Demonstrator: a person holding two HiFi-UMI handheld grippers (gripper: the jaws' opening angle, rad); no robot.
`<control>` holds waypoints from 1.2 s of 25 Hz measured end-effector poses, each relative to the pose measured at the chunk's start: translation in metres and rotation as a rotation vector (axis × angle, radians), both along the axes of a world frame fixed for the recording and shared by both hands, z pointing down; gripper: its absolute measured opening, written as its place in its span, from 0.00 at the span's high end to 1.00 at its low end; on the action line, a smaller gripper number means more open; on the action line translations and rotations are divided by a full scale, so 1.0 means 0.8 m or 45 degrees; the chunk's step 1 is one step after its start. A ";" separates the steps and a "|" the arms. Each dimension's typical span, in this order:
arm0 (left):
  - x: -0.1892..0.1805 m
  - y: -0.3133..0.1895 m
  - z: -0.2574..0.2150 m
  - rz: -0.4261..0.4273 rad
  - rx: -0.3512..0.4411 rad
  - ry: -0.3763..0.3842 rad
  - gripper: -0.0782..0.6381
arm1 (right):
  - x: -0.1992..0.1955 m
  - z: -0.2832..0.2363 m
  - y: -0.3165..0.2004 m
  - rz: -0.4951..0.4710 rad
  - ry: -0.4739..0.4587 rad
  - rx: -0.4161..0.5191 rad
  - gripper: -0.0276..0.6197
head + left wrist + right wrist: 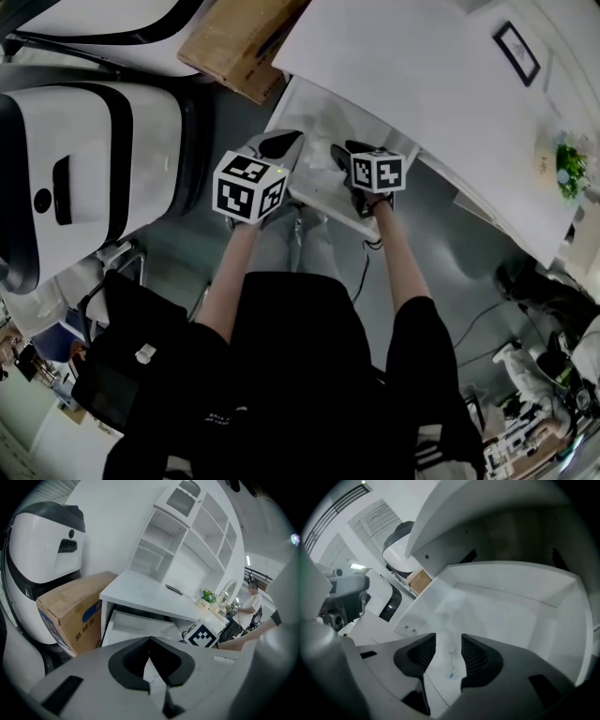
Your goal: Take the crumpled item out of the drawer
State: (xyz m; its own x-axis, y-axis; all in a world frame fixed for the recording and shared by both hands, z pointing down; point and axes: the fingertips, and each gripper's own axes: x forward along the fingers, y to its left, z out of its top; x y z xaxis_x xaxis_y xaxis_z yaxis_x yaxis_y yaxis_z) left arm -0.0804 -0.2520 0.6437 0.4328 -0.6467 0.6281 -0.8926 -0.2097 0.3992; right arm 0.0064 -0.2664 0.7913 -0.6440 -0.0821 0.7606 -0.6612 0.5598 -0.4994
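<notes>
The fingers (423, 654) of the right gripper (448, 643) stand apart just above the crumpled white item (451, 616), which lies on the floor of the open drawer (513, 581) under the white table (140, 590). The left gripper (150, 639) has its fingers together, holding nothing, near the drawer's front.

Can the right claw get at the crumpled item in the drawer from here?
Probably yes. The drawer is pulled out, and the right claw is open and aimed into it, straight at the crumpled item. Nothing visible lies between them.
</notes>
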 end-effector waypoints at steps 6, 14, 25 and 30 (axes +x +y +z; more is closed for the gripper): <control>0.000 -0.005 0.001 -0.017 -0.001 0.017 0.90 | -0.006 0.024 0.006 0.028 0.010 -0.074 0.64; -0.001 -0.007 0.004 -0.023 -0.015 0.017 0.89 | -0.013 0.045 0.019 -0.004 0.026 -0.131 0.64; 0.000 -0.003 0.006 -0.031 -0.022 -0.004 0.89 | -0.011 0.042 0.022 -0.032 0.028 -0.135 0.86; -0.002 0.004 0.002 -0.045 -0.008 -0.029 0.90 | -0.007 0.023 0.018 -0.027 -0.001 -0.122 0.87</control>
State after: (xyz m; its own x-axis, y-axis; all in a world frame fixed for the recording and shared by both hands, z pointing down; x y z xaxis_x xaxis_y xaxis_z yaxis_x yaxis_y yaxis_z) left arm -0.0819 -0.2485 0.6450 0.3956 -0.6572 0.6415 -0.9081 -0.1754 0.3802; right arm 0.0007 -0.2521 0.8094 -0.6455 0.0045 0.7637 -0.6493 0.5233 -0.5519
